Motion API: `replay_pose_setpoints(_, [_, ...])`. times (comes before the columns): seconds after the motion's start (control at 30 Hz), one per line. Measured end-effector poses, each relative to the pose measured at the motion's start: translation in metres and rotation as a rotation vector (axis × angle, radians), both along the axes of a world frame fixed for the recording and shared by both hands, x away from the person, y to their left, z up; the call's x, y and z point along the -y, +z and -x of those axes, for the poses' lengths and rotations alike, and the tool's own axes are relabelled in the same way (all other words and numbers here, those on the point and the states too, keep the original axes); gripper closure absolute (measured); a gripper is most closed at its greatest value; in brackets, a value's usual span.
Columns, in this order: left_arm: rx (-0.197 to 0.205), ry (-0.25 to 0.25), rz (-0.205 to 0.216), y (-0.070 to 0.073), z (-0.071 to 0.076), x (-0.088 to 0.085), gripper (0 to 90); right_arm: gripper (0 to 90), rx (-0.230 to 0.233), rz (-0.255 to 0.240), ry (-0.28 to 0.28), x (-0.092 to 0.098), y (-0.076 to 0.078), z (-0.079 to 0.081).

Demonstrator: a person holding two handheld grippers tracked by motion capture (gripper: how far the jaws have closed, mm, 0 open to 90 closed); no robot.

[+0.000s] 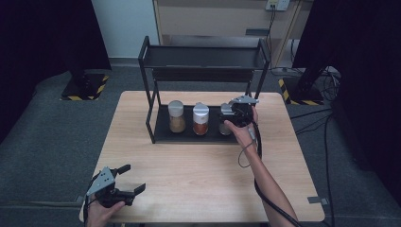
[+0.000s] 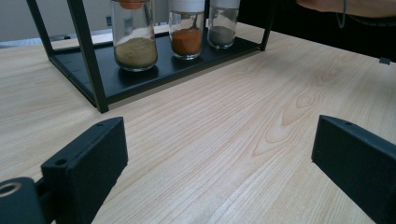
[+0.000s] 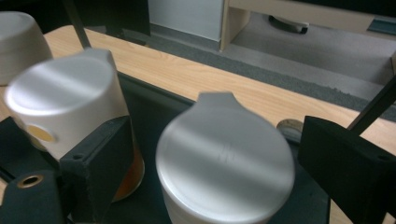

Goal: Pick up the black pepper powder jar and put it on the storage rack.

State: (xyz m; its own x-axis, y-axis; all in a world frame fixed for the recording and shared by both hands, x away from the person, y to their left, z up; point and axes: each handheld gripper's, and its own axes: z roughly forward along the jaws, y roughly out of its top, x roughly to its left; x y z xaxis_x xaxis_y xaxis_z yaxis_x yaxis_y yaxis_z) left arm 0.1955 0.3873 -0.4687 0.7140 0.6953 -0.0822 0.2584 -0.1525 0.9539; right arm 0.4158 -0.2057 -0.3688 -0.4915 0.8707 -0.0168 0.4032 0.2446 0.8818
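Your right gripper is at the rack's lower shelf, about 1 o'clock on the surface. Its jaws stand apart on either side of the grey-spice jar, the one at 3 o'clock in the row, with gaps at both pads, so nothing is gripped. The orange-spice jar sits mid-row and the tan-spice jar at 9 o'clock. Your left gripper is at 7 o'clock, wide open and empty over bare wood.
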Motion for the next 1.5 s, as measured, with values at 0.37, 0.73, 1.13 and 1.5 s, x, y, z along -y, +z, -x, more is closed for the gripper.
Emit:
replay_pose_setpoints(0.37, [-0.001, 0.001, -0.001, 0.000, 0.000, 0.000, 2.8, 9.6, 0.050, 0.015, 0.084, 0.005, 0.031, 0.017])
replay_pose_setpoints(0.73, [-0.002, 0.004, -0.002, 0.000, -0.001, 0.001, 2.7, 9.1, 0.121, 0.004, 0.189, 0.012, 0.056, 0.051])
replay_pose_setpoints(1.13, [0.008, 0.004, 0.001, 0.000, 0.001, 0.001, 2.3, 6.9, 0.142, -0.037, 0.286, 0.035, 0.063, 0.090])
replay_pose_setpoints(1.5, [0.021, 0.006, -0.003, 0.000, 0.002, 0.002, 2.2, 5.4, 0.148, -0.072, 0.316, 0.068, 0.054, 0.125])
